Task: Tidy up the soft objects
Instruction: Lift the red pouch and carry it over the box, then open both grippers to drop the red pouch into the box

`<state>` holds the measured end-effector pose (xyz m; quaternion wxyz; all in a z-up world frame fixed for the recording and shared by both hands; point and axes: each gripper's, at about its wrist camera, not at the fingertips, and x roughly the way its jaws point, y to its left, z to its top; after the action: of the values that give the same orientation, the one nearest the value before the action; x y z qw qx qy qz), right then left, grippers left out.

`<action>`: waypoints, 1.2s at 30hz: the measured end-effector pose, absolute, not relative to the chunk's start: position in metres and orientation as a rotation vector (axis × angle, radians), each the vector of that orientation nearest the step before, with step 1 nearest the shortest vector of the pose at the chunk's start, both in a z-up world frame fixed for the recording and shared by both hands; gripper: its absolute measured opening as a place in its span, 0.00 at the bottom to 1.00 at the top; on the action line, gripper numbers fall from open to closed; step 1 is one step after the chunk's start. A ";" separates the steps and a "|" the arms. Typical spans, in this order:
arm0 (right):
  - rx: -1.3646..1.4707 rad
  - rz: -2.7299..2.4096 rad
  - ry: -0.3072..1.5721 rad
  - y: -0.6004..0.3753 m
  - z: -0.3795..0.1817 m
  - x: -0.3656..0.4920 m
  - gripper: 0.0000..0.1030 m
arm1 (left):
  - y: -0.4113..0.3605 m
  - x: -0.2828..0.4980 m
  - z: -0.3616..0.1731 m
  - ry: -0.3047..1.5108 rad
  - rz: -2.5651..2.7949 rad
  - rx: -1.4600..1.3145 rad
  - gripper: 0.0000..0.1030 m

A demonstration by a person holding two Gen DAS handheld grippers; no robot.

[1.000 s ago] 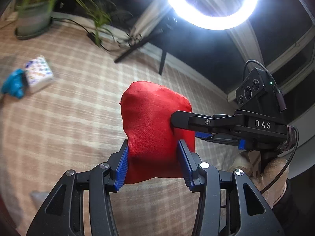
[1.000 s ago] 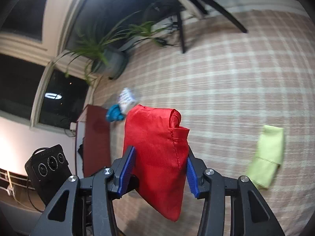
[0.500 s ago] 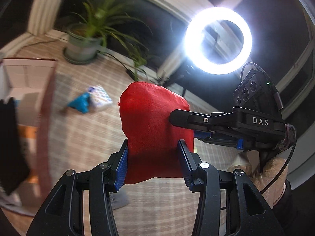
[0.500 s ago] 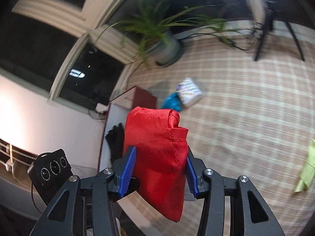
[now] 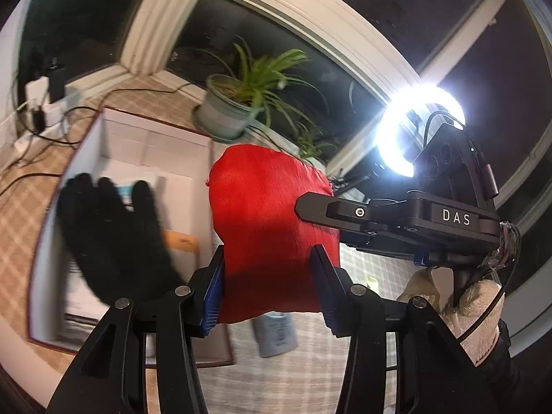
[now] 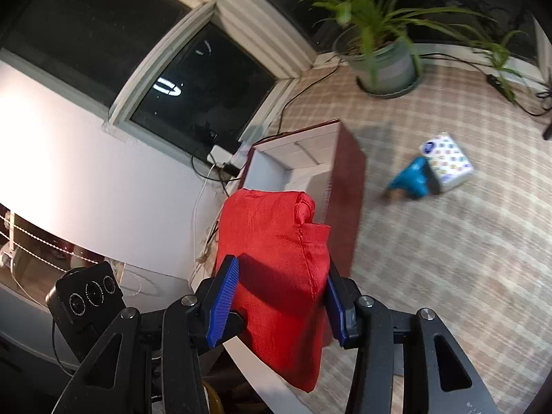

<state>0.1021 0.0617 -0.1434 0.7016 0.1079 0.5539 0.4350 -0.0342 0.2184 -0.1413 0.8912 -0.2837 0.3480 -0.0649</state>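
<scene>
A checked surface point(image 6: 448, 241) carries an open box point(image 5: 145, 158) with dark red sides and a white inside, where a black glove point(image 5: 110, 238) lies. A potted plant point(image 6: 383, 55) stands by the window. The red fabric bag point(image 5: 269, 227) hangs in the air beside the box, held from two sides: the left gripper point(image 5: 269, 286) and the right gripper point(image 6: 279, 300) each have their blue fingers point(image 6: 222, 296) clamped on it. A blue cloth point(image 6: 412, 181) touches a patterned tissue pack point(image 6: 446, 162).
</scene>
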 end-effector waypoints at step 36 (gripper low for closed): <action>0.100 0.874 1.128 0.172 -0.168 0.073 0.60 | 0.319 -0.051 -0.170 0.781 -0.032 -0.566 0.43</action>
<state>0.0734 0.1725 -0.1679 0.7548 0.0458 0.5173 0.4007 -0.0505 0.3187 -0.1695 0.8859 -0.2722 0.3754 -0.0154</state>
